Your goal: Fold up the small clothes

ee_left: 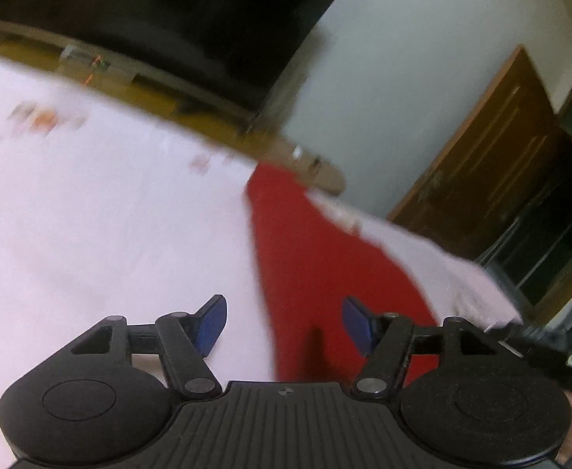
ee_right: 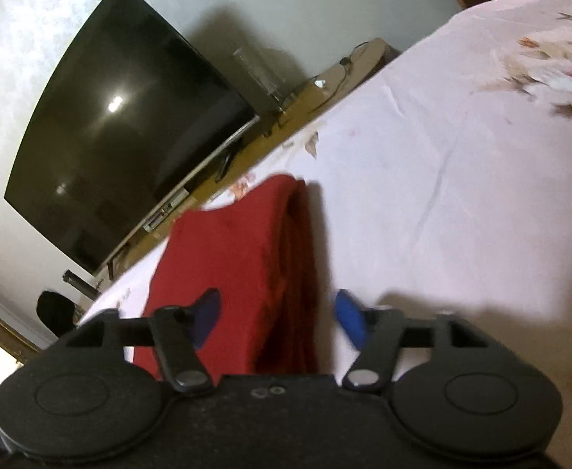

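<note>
The left gripper (ee_left: 285,324) tilts downward, its blue-padded jaws spread apart and gripping nothing. The right gripper (ee_right: 276,320) tilts downward too, jaws likewise apart and empty.

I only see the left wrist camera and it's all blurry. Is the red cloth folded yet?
Observer: Yes. In the right wrist view the red cloth lies folded on the bed sheet, with its layers stacked along its right edge.
Operator: Is the right claw grabbing it?
Observer: No. The right claw is open over the cloth, and its pads are not pressing it.
Operator: Is the sheet plain?
Observer: No. The right view shows a flower print clearly.
</note>
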`<control>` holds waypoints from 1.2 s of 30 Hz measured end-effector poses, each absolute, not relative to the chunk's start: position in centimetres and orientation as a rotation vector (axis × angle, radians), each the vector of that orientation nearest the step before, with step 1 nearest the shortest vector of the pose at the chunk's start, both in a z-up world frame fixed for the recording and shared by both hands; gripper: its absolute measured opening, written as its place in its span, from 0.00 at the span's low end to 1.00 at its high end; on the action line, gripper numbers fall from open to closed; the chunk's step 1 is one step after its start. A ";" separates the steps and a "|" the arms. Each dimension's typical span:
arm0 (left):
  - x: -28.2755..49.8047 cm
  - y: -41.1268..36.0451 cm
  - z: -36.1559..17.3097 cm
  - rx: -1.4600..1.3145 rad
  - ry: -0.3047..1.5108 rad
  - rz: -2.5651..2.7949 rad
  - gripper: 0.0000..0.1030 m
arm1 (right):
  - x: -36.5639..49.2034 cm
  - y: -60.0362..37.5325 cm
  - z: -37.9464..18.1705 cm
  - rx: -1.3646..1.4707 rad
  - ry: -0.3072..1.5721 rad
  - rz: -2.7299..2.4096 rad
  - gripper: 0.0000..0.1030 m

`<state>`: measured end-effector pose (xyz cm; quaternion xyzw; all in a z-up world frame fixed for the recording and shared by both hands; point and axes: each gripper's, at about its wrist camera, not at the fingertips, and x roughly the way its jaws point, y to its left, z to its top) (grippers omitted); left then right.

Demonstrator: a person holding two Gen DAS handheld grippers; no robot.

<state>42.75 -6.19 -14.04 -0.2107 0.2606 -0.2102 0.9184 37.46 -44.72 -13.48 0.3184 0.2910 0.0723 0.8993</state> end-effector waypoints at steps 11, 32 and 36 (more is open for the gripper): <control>51.1 -11.3 -15.9 -0.316 0.735 -0.363 0.69 | 44.9 -40.6 -14.2 0.295 0.725 0.209 0.07; 54.2 -11.8 -16.4 -0.321 0.908 -0.652 0.69 | 47.2 -48.2 -17.1 0.747 0.940 0.486 0.56; 54.7 -13.1 -16.2 -0.281 0.899 -0.648 0.69 | 48.6 -47.4 -17.2 0.754 0.930 0.530 0.53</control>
